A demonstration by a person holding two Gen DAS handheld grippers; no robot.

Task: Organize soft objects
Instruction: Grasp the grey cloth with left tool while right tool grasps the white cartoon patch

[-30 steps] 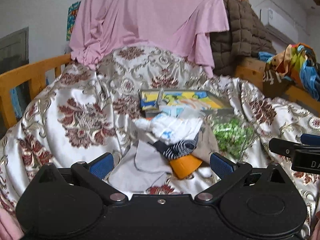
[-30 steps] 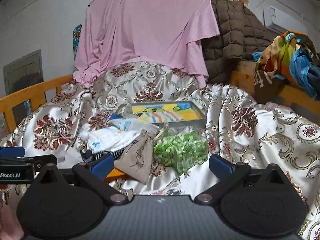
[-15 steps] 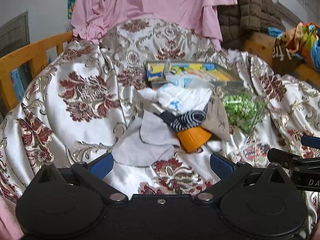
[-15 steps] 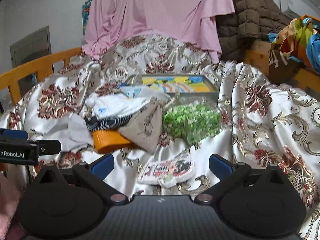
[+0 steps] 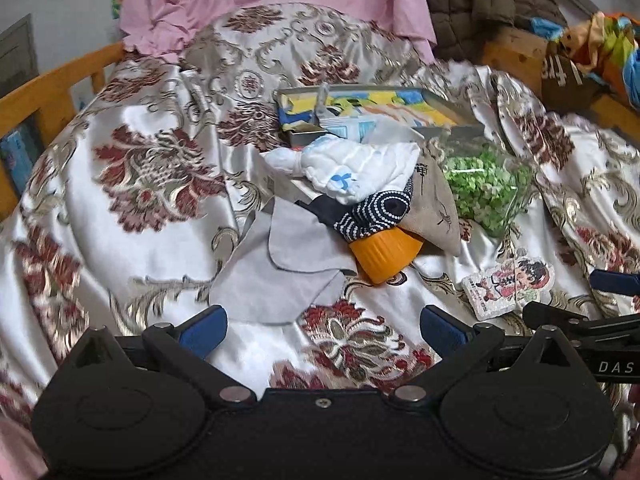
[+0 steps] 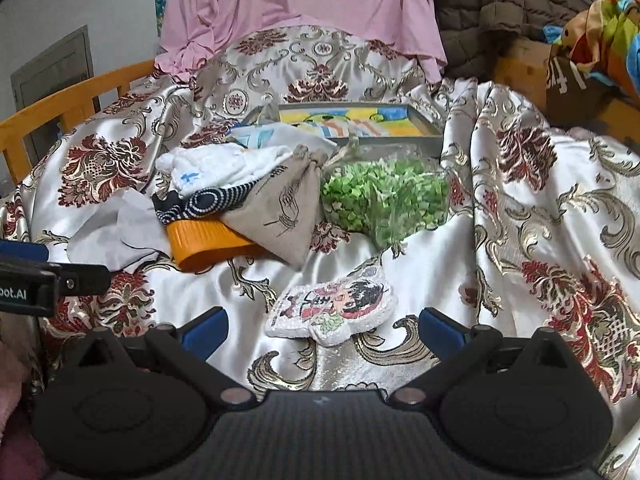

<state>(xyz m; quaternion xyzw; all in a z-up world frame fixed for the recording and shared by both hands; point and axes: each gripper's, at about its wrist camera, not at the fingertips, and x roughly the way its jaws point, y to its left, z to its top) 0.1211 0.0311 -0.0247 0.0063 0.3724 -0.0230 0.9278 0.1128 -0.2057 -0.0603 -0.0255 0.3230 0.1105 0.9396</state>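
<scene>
A pile of soft things lies on the floral satin cover: a grey cloth (image 5: 280,268), a white cloth (image 5: 352,168), a dotted dark sock (image 5: 376,212), an orange ribbed piece (image 5: 384,254), a beige drawstring pouch (image 6: 286,208) and a clear bag of green bits (image 6: 384,196). A small cartoon-print pad (image 6: 332,308) lies nearest. My left gripper (image 5: 322,326) is open, just short of the grey cloth. My right gripper (image 6: 322,328) is open with the cartoon pad between its fingertips, not clamped.
A shallow grey tray (image 6: 428,136) with a colourful lining sits behind the pile. A wooden rail (image 5: 52,84) runs along the left. Pink cloth (image 6: 304,4) and a brown quilted jacket (image 6: 504,4) hang behind. Bright clothes (image 6: 604,36) are heaped at the right.
Both grippers have tilted down and moved forward over the cover. The cartoon pad came into view and now lies between the right fingertips. Both stay open.
</scene>
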